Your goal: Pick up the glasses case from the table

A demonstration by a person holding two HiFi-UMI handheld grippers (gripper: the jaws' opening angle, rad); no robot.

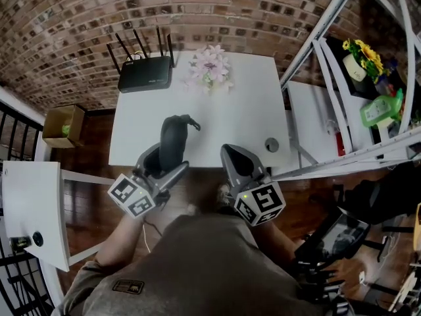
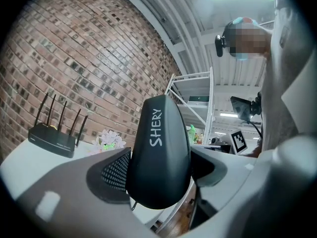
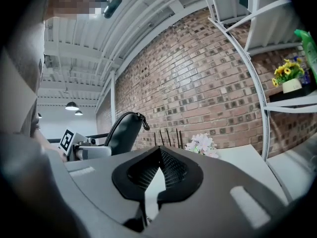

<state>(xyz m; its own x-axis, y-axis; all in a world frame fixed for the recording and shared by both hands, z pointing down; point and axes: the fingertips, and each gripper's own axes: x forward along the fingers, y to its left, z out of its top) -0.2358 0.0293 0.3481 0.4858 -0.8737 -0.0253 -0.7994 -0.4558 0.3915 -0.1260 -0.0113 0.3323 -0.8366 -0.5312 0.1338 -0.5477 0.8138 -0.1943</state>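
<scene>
The black zip-up glasses case (image 1: 172,139) stands on end between the jaws of my left gripper (image 1: 163,166), over the near edge of the white table (image 1: 250,110). In the left gripper view the case (image 2: 161,152) fills the gap and both pads press on its sides; white lettering runs up it. To the case's right, my right gripper (image 1: 238,161) hangs over the table's near edge, its jaws together with nothing in them. The right gripper view shows its pads (image 3: 171,170) meeting at the tip and the case (image 3: 121,130) off to the left.
A black router (image 1: 145,74) with antennas and a pale flower bunch (image 1: 210,68) sit at the table's far edge. A small round disc (image 1: 272,144) lies near the front right corner. A white shelf rack (image 1: 342,58) stands on the right, a cardboard box (image 1: 64,125) on the left.
</scene>
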